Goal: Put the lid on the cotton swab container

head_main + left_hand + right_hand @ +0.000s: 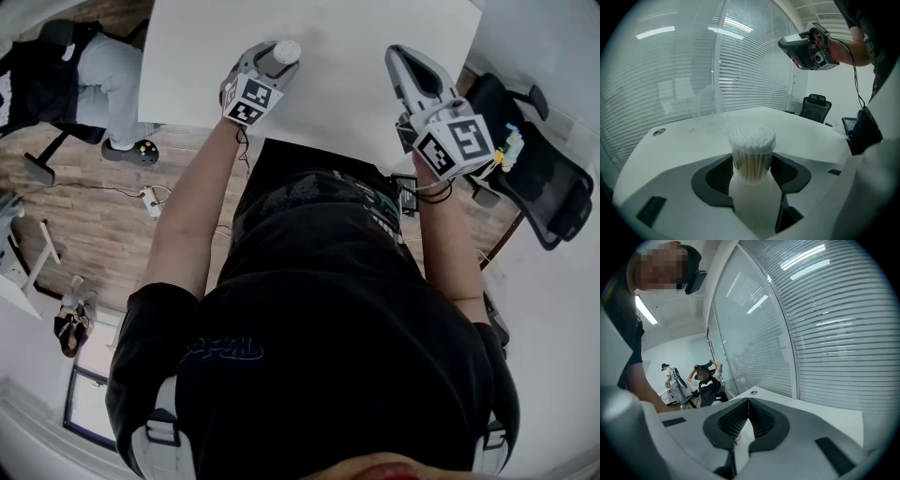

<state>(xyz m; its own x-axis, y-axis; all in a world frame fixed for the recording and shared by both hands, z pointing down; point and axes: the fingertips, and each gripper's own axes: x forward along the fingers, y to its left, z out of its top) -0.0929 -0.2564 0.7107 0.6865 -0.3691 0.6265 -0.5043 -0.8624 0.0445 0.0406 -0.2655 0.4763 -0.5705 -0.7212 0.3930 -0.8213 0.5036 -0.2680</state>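
Glass walls with closed blinds stand behind the white table [347, 66], and you stand at its near edge with both arms reaching forward over it. Your left gripper [274, 62], at about 11 o'clock in the head view, has its claw clamped on the cotton swab container [752, 161]. The two dark pads press its white body from both sides, and the bundle of swabs stands up open above them, with no cover on it. I think you hold it upright and low over the table so that the swabs do not fall out and the mouth is free for the lid to come down from above. Your left forearm is stretched nearly straight, with the marker cube turned toward you. Your right gripper [397, 56], at about 1 o'clock, is raised higher; in the left gripper view it hangs in the air at 1 o'clock from the container, well apart from it, with your wrist bent. Its claw is closed, the pads meet in one line, and I see nothing between them, so it does not carry the lid now. On the table, far behind the container at about 11 o'clock in the left gripper view, there is a faint clear shape [704, 101]. It may be the lid, but it is too pale for me to be sure. If it is, your right hand must open and go there first.
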